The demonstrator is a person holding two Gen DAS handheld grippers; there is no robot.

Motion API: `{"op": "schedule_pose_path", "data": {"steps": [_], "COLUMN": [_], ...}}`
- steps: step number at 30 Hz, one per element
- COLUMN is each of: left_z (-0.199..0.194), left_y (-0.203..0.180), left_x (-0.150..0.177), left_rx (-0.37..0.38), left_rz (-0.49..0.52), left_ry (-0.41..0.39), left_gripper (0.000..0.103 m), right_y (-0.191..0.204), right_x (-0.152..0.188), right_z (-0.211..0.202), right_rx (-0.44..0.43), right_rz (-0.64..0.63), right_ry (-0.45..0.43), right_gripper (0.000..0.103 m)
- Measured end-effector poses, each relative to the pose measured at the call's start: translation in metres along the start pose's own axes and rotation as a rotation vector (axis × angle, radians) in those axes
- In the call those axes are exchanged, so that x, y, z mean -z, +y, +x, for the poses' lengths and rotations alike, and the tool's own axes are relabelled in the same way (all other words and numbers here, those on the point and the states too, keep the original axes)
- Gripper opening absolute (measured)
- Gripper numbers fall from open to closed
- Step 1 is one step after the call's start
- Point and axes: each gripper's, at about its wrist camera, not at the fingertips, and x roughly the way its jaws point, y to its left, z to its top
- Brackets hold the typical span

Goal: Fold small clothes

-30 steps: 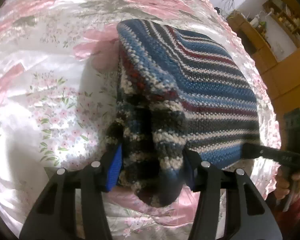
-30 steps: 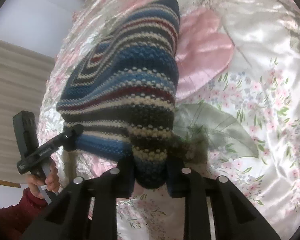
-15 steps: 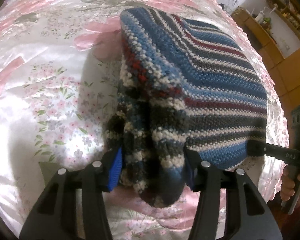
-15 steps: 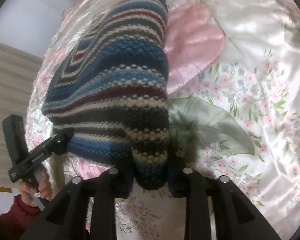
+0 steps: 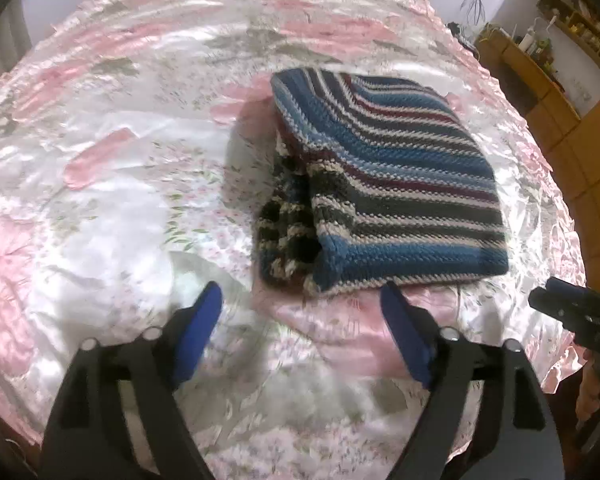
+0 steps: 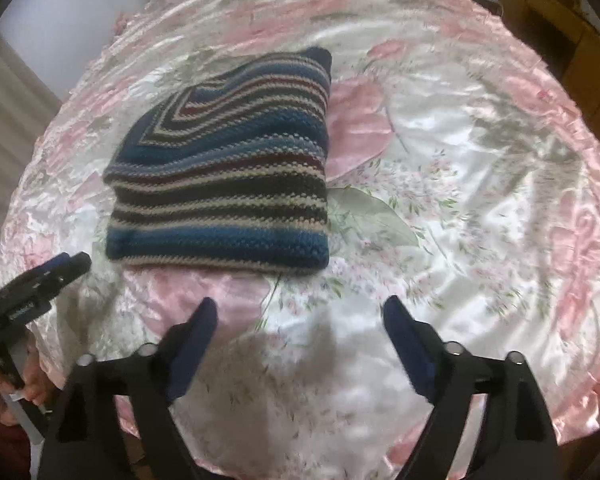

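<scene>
Both my left tongs [image 5: 300, 300] and right tongs [image 6: 300, 312] gape wide and empty below the folded striped knit [image 5: 396, 184] at mid-frame on the floral surface [image 5: 120, 160].

The left wrist camera sits behind the left gripper [image 5: 300, 308] and looks forward and down along its two fingers, from near the front edge of the surface [image 5: 100, 152]. The right wrist camera looks the same way from behind the right gripper [image 6: 300, 320], a little more to the right. Both views share the folded striped knit [image 5: 400, 200] and the satin cloth under it. Each view also catches the other gripper at its side edge.
</scene>
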Motion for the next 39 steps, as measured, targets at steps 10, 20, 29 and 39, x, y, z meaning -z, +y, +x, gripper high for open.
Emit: {"op": "schedule_pose_path", "data": {"steps": [10, 20, 29, 39], "left_z": [-0.056, -0.107, -0.132, -0.135], "left_y": [-0.009, -0.009, -0.016, -0.018], "left_x": [0.019, 0.035, 0.049, 0.059], "left_rx": [-0.040, -0.079, -0.076, -0.084], "left_rz": [0.018, -0.002, 0.018, 0.025], "left_ry": [-0.021, -0.084, -0.104, -0.090], "left_gripper": [0.090, 0.090, 0.091, 0.091], "right_y": [0.029, 0.045, 0.053, 0.061], "right_x": [0.024, 0.046, 0.061, 0.067], "right_z": [-0.062, -0.099, -0.115, -0.125], "right_rx": [0.035, 0.069, 0.082, 0.084], "right_rz": [-0.038, -0.068, -0.084, -0.086], "right_ry": [-0.089, -0.118, -0.141, -0.162], "right_gripper": [0.099, 0.099, 0.099, 0.099]}}
